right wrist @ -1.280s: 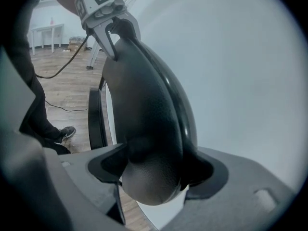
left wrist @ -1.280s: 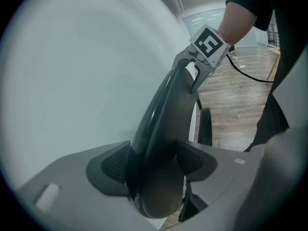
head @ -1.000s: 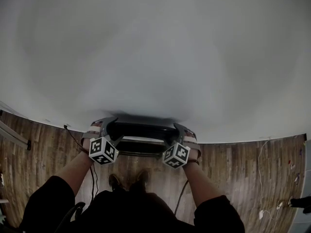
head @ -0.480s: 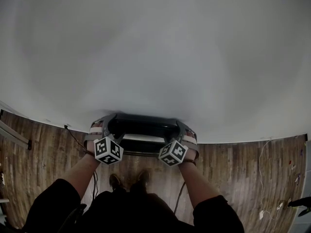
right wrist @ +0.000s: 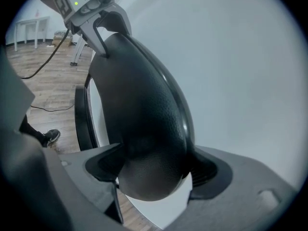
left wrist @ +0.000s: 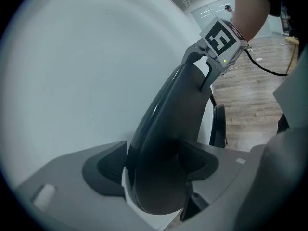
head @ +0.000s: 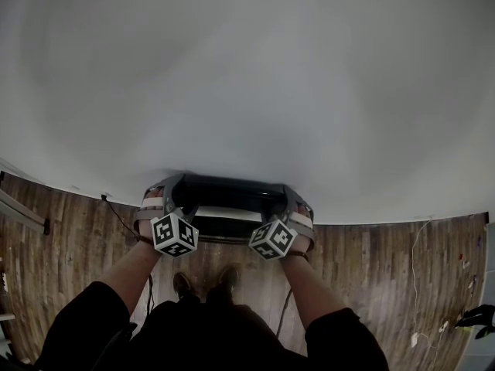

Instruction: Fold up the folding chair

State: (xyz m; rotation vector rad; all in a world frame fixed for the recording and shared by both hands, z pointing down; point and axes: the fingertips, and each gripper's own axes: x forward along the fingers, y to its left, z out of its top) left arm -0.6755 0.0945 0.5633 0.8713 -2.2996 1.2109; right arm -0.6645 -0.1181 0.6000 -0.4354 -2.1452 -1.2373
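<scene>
Head view: black curved-back plastic folding chair (head: pixel 232 195) stands, apparently folded, against the white wall (head: pixel 247 68). Grey left gripper (head: pixel 166 190) and right gripper (head: pixel 294 201) straddle its top corners to steady it.
Left gripper view: jaws have just been opening, chair back between them, pads slack.
Right gripper view: same.

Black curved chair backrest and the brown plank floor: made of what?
Black curved chair backrest: likely moulded plastic, matte, fine pebbled grain, soft edge highlight. Brown plank floor: wood or wood-look laminate; grain and board seams show.
</scene>
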